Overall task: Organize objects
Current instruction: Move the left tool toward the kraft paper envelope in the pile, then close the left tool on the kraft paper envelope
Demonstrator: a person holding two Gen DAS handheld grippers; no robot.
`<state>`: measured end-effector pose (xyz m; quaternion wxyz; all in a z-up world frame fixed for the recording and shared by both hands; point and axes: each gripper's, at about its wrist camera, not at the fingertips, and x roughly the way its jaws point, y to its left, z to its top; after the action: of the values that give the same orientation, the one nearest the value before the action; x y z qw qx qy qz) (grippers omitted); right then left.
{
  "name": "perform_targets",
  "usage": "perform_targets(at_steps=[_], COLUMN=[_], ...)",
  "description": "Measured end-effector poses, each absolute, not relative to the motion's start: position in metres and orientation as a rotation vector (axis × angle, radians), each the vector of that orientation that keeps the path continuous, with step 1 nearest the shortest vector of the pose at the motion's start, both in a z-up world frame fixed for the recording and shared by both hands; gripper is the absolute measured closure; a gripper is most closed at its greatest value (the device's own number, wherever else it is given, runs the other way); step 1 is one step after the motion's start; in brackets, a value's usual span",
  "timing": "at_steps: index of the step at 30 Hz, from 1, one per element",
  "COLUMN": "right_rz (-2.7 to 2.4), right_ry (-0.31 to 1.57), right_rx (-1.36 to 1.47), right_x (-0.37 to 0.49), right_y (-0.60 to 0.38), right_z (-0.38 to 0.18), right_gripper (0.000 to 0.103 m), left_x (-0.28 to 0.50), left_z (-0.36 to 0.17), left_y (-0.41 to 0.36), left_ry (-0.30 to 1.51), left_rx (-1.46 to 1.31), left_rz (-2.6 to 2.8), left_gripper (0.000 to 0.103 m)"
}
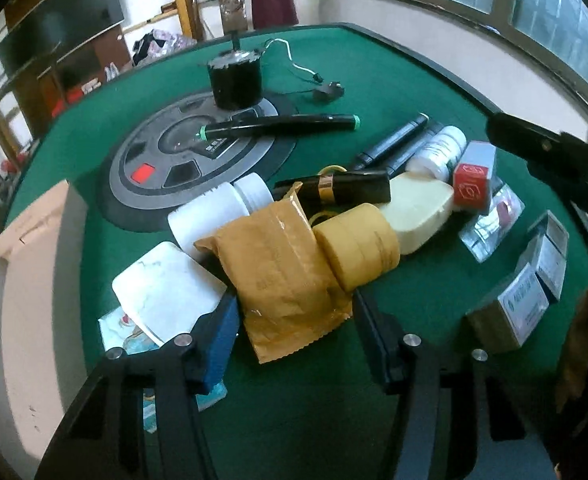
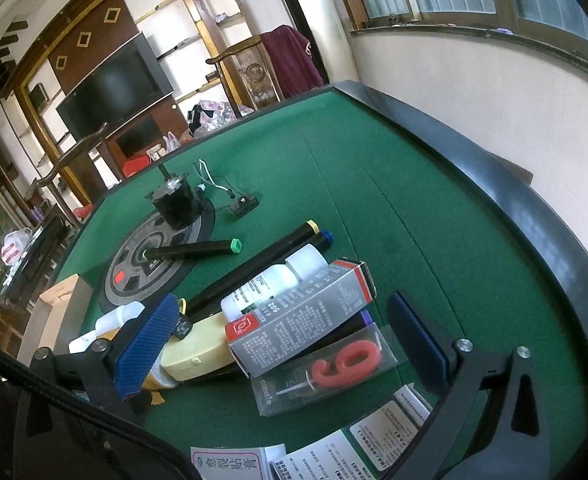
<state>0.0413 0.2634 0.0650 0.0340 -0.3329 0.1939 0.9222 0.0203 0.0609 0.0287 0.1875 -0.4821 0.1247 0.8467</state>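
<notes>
A heap of small objects lies on the green felt table (image 1: 394, 80). In the left wrist view my open left gripper (image 1: 294, 316) straddles a brown paper packet (image 1: 281, 272), beside a yellow tape roll (image 1: 358, 248), a white bottle (image 1: 209, 220), a white pouch (image 1: 165, 292) and a black tube with a gold band (image 1: 334, 188). In the right wrist view my open right gripper (image 2: 281, 332) brackets a grey and red carton (image 2: 302, 316) and a clear box holding a red number candle (image 2: 334, 372). A cream case (image 2: 197, 352) and a white labelled bottle (image 2: 269, 284) lie behind.
A black motor with wires (image 1: 235, 80) stands on the table's round centre panel (image 1: 189, 152). Black marker pens (image 1: 277, 124) lie near it. A pink cardboard box (image 1: 29, 280) stands at the left edge. Medicine boxes (image 1: 526, 292) lie at the right, near the table's black rim (image 2: 494, 184).
</notes>
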Motion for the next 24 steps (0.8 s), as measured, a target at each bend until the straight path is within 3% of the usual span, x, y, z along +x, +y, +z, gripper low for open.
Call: perform_targets(at_steps=[7, 10, 11, 12, 14, 19, 21, 24], right_rz=[2.831, 2.827, 2.826, 2.825, 2.823, 2.82, 2.82, 2.821], right_ry=[0.592, 0.592, 0.593, 0.594, 0.592, 0.601, 0.597, 0.595], right_rx=[-1.027, -1.032, -1.034, -1.037, -1.041, -1.051, -1.049, -1.047], right_x=[0.042, 0.042, 0.042, 0.042, 0.042, 0.041, 0.041, 0.041], right_y=[0.263, 0.264, 0.264, 0.264, 0.264, 0.265, 0.265, 0.265], right_z=[0.065, 0.064, 0.064, 0.064, 0.063, 0.062, 0.062, 0.061], right_gripper=[0.0, 0.0, 0.0, 0.0, 0.0, 0.0, 0.0, 0.0], left_x=[0.027, 0.028, 0.029, 0.029, 0.03, 0.027, 0.021, 0.016], left_z=[0.025, 0.032, 0.035, 0.038, 0.044, 0.039, 0.034, 0.031], left_y=[0.068, 0.059, 0.055, 0.052, 0.041, 0.029, 0.028, 0.032], left_ry=[0.336, 0.256, 0.248, 0.225, 0.164, -0.01, -0.088, -0.152], left_rx=[-1.343, -1.319, -1.311, -1.302, -1.295, -1.355, -1.402, -1.409], left_rz=[2.424, 2.424, 2.437, 2.431, 2.427, 2.346, 2.343, 2.364], left_gripper=[0.051, 0.065, 0.082, 0.087, 0.09, 0.087, 0.068, 0.058])
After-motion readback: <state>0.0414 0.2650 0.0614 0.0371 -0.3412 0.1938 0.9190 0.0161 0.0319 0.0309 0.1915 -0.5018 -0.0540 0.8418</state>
